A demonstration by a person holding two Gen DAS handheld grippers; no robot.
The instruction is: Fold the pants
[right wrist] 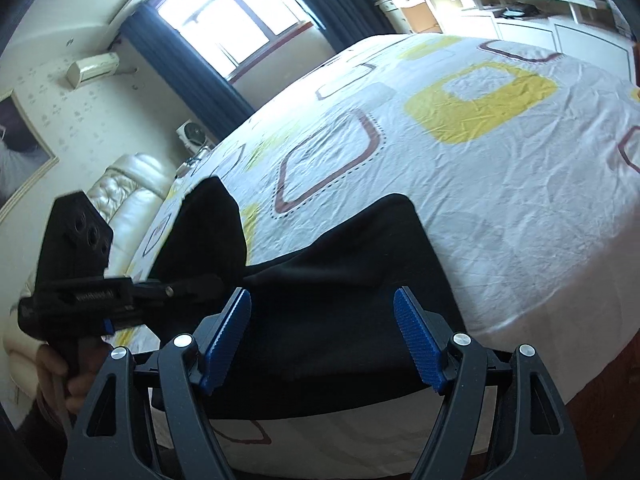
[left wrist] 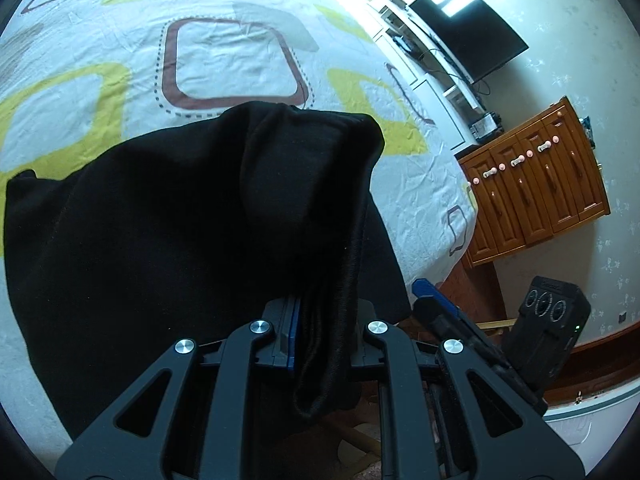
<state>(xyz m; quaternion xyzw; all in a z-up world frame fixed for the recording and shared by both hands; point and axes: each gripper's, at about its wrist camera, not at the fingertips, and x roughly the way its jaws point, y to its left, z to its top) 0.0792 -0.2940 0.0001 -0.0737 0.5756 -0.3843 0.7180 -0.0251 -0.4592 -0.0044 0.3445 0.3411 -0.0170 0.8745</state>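
The black pants point(left wrist: 172, 240) lie on the bed's patterned sheet point(left wrist: 232, 64) near its edge. My left gripper point(left wrist: 320, 320) is shut on a bunched edge of the pants, which drapes over and between its fingers and hides the fingertips. In the right wrist view the pants point(right wrist: 340, 280) spread flat near the bed's front edge, one part lifted at the left point(right wrist: 208, 224). My right gripper point(right wrist: 322, 336) is open and empty just above the pants, its blue pads point(right wrist: 416, 340) wide apart. The left gripper point(right wrist: 100, 300) shows at the left, held by a hand.
The bed sheet point(right wrist: 480, 160) stretches far beyond the pants. A wooden cabinet point(left wrist: 540, 184), a black TV point(left wrist: 468, 28) and white shelving stand past the bed's right edge. A cream headboard point(right wrist: 132, 184) and a window with dark curtains point(right wrist: 232, 12) lie to the left.
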